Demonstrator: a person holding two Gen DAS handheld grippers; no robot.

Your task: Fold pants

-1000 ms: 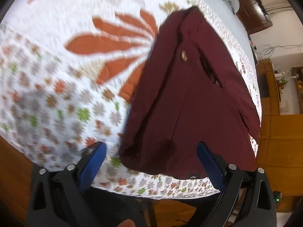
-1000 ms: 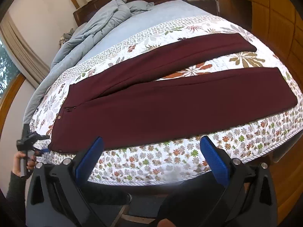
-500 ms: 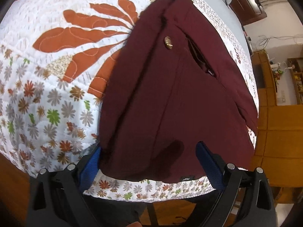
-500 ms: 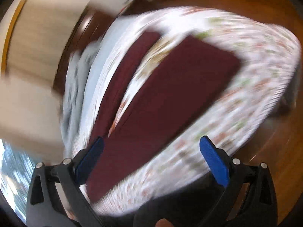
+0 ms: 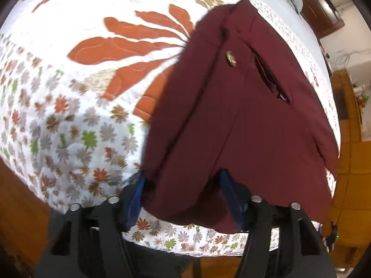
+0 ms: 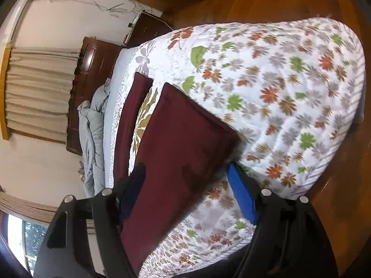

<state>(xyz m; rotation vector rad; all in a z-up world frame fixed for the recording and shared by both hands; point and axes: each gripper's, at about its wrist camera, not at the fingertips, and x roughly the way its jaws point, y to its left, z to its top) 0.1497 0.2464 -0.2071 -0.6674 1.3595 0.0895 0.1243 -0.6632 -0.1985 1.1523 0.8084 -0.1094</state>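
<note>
Maroon pants (image 5: 243, 115) lie flat on a floral quilt (image 5: 81, 115), waist end toward my left gripper, with a brass button (image 5: 230, 58) and a pocket slit showing. My left gripper (image 5: 183, 192) has its blue pads on either side of the near waistband corner, and the cloth bunches into a raised fold between them. In the right wrist view the near leg (image 6: 176, 153) and the far leg (image 6: 132, 115) run away from me. My right gripper (image 6: 187, 190) is open and straddles the near leg close to its hem.
The quilt (image 6: 289, 92) covers a bed with a dark wooden headboard (image 6: 88, 81) and a bunched grey duvet (image 6: 92, 134). Wooden floor (image 6: 278, 0) surrounds the bed. Curtains (image 6: 37, 92) hang by the headboard wall. Wooden cabinets (image 5: 352, 162) stand beyond the bed.
My left gripper moved in and narrowed around the waistband corner, bunching the cloth. My right gripper swung from a wide view of the pants to the near leg's hem end.
</note>
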